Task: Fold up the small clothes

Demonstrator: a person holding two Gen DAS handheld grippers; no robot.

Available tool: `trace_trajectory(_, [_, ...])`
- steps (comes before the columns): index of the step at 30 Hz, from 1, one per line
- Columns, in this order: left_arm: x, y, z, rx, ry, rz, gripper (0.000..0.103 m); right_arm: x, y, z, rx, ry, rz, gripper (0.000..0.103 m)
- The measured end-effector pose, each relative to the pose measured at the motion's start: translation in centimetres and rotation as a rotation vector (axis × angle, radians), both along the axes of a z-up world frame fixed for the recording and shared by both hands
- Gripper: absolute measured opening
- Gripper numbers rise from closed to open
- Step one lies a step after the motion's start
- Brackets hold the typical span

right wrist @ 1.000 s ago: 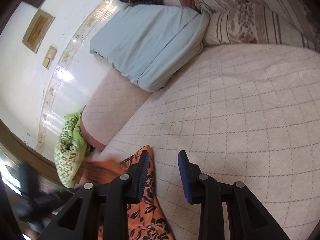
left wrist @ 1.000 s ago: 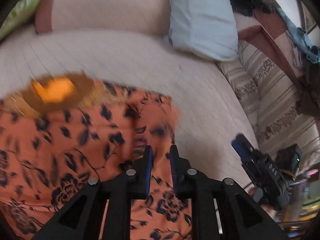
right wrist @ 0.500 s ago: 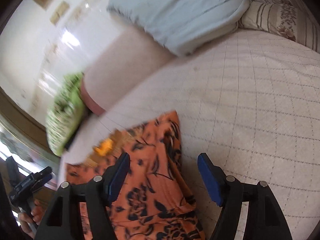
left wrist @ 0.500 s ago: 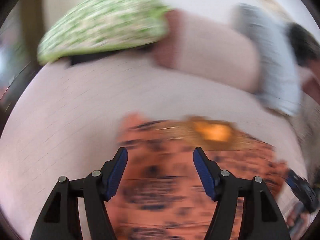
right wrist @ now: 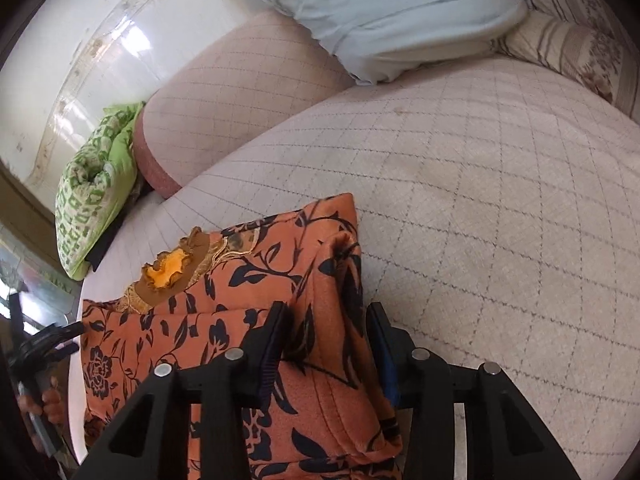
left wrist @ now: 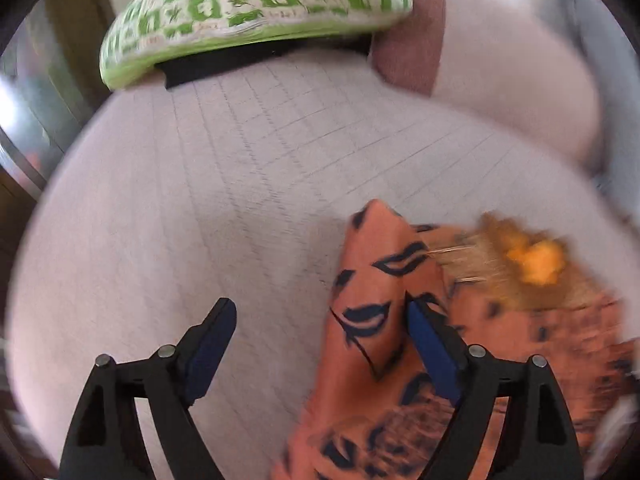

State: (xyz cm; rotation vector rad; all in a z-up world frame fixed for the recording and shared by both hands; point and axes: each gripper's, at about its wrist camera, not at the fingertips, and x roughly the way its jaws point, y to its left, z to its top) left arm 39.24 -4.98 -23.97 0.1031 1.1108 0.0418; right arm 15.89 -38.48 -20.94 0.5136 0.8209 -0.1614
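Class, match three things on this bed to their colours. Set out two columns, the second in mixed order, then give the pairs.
Things:
1. Garment
2. Pillow
3. Quilt

Colours:
A. green and white checks
B. orange with dark flowers
C. pale blue

Pairs: 1-B, 2-C, 3-A

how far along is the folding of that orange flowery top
Early. Done: the orange garment lies spread on the quilted bed. In hand: the right claw has just been closing on its bunched right edge; the left claw has just been opening, jaws wide, one sleeve between them, ungripped. Left: every fold.
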Motion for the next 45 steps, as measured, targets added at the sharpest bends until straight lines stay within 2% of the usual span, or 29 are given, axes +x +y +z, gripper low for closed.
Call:
trace_trajectory(1, [0.0,0.0,-0.4,0.034,-0.004,0.005,0.062,0.0,0.3,0.2,-0.032,0.001,0.006,0.015])
trace_trajectory(2, [0.2,0.2,-0.7,0.023,0.0,0.006,0.025,0.1,0.6,0.5,-0.05,-0.008,0.018,0.011])
trace_trajectory(3, [0.5,0.7,-0.8,-0.016,0.013,0.014,0.007,0.1,0.8,0.7,-0.054,-0.022,0.029,0.008])
trace_trajectory(5, [0.7,1.2,-0.5,0.016,-0.019,0.027,0.002,0.0,1.5,1.9,-0.073,-0.071,0.045,0.008])
trace_trajectory(6, [0.6,1.2,-0.1,0.067,-0.053,0.019,0.0,0.0,1.7,2.7,-0.078,-0.112,0.058,0.008])
trace_trajectory(7, [0.4,1.5,0.3,0.083,-0.083,0.01,0.0,-0.1,1.9,3.4,-0.069,-0.154,0.076,0.008])
trace_trajectory(10, [0.0,3.2,1.6,0.062,-0.115,0.026,0.0,-0.3,1.9,5.2,-0.034,-0.289,0.104,0.008])
trace_trajectory(12, [-0.1,4.4,1.9,0.103,-0.131,0.058,0.0,0.7,1.2,4.8,-0.016,-0.278,0.087,0.011])
trace_trajectory(13, [0.2,4.7,1.5,0.105,-0.128,0.069,0.0,1.9,0.6,3.5,-0.039,-0.178,0.056,0.013])
trace_trajectory(14, [-0.1,4.9,1.6,0.081,-0.125,0.068,0.0,3.1,0.0,1.7,-0.082,-0.026,0.015,0.018])
trace_trajectory(15, [-0.7,4.8,1.8,0.044,-0.13,0.057,0.0,3.8,-0.7,-0.2,-0.105,0.113,-0.023,0.018])
trace_trajectory(16, [-1.3,4.4,2.0,0.029,-0.14,0.044,0.0,4.0,-1.6,-1.5,-0.072,0.178,-0.041,0.019])
trace_trajectory(17, [-1.8,3.7,2.3,0.023,-0.158,0.021,0.0,3.5,-2.9,-2.1,0.025,0.163,-0.07,0.021])
trace_trajectory(19, [-3.1,1.7,2.7,0.028,-0.202,-0.045,0.0,2.3,-4.8,-1.4,0.14,0.127,-0.145,0.031])
trace_trajectory(21, [-4.2,-0.5,2.7,0.042,-0.226,-0.112,0.0,0.7,-6.2,0.2,0.168,0.029,-0.189,0.034])
trace_trajectory(23, [-4.4,-2.0,2.5,0.049,-0.204,-0.145,0.0,-0.3,-6.5,1.6,0.147,-0.051,-0.2,0.035])
trace_trajectory(26, [-3.5,-3.0,-0.2,0.134,-0.13,-0.142,0.001,-0.4,-4.9,3.1,0.153,-0.13,-0.061,0.036])
trace_trajectory(29, [-3.4,-2.2,-2.4,0.216,-0.094,-0.106,0.002,0.6,-1.1,3.4,0.104,-0.118,0.115,0.033])
trace_trajectory(31, [-3.7,-1.7,-2.9,0.287,-0.101,-0.097,0.002,1.7,1.9,1.7,0.056,0.003,0.251,0.031])
trace_trajectory(33, [-3.6,0.1,-4.6,0.339,-0.03,-0.054,0.004,2.8,4.0,-1.6,0.031,0.186,0.326,0.032])
trace_trajectory(34, [-3.6,1.1,-5.2,0.333,0.002,-0.029,0.004,2.6,4.7,-2.1,-0.024,0.18,0.349,0.032])
trace_trajectory(36, [-4.6,1.7,-4.3,0.326,-0.039,-0.034,0.005,1.7,5.7,-1.0,-0.106,0.155,0.373,0.03])
trace_trajectory(37, [-5.1,1.8,-3.8,0.298,-0.037,-0.035,0.005,1.1,5.7,-0.8,-0.08,0.158,0.371,0.032])
trace_trajectory(39, [-6.3,2.6,-2.5,0.175,-0.024,-0.014,0.005,0.1,5.4,-0.5,-0.016,0.159,0.349,0.032])
trace_trajectory(41, [-8.0,3.1,-1.3,0.087,-0.049,-0.001,0.005,-1.4,5.5,0.3,-0.005,0.113,0.34,0.032])
trace_trajectory(42, [-8.9,2.8,-0.8,0.073,-0.083,-0.023,0.011,-2.1,5.9,0.8,-0.012,0.067,0.34,0.032])
trace_trajectory(43, [-9.5,2.2,-0.7,0.093,-0.109,-0.053,0.017,-2.4,6.0,0.6,-0.014,0.03,0.332,0.032])
trace_trajectory(44, [-9.8,1.2,-1.5,0.169,-0.112,-0.095,0.036,-2.0,5.9,-0.4,-0.013,0.055,0.315,0.033])
trace_trajectory(45, [-9.7,0.6,-2.4,0.252,-0.09,-0.106,0.04,-1.4,5.9,-2.3,0.003,0.133,0.303,0.034])
